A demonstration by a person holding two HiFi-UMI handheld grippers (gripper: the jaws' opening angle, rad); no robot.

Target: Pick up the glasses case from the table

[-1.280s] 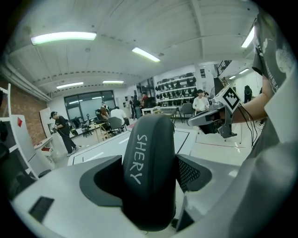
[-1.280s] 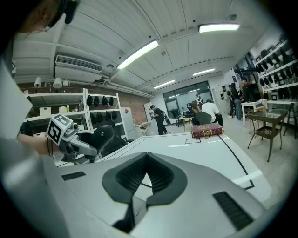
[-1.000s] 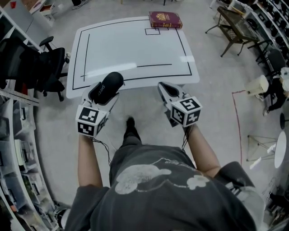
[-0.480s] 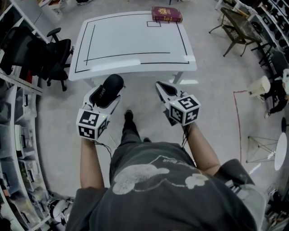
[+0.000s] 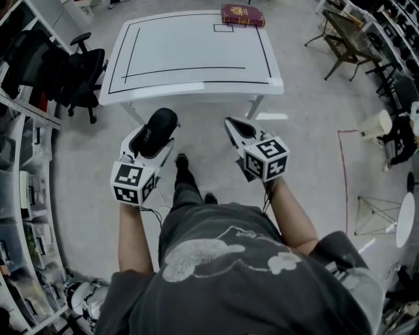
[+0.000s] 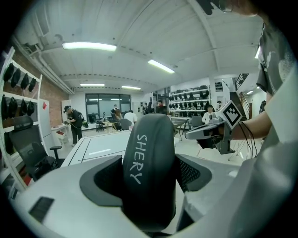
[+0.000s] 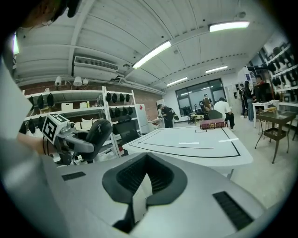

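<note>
The black oval glasses case (image 5: 159,125), with white lettering on its lid (image 6: 148,172), is clamped between the wide-spread jaws of my left gripper (image 5: 153,136), which holds it in the air above the floor, short of the white table (image 5: 196,55). The left gripper view is filled by the case standing on edge between the two pads. My right gripper (image 5: 231,125) hangs beside it at the same height, its jaws pressed together with nothing in them (image 7: 139,197). The right gripper view shows the case (image 7: 98,132) off to the left.
A dark red book (image 5: 242,14) lies at the table's far right corner. A black office chair (image 5: 75,72) and shelving stand to the left. A folding chair (image 5: 347,36) stands at the right, and red tape (image 5: 344,176) marks the floor there.
The table has slid farther up and away in the head view as the person steps back from it. Both grippers keep their pose, and the case stays held.
</note>
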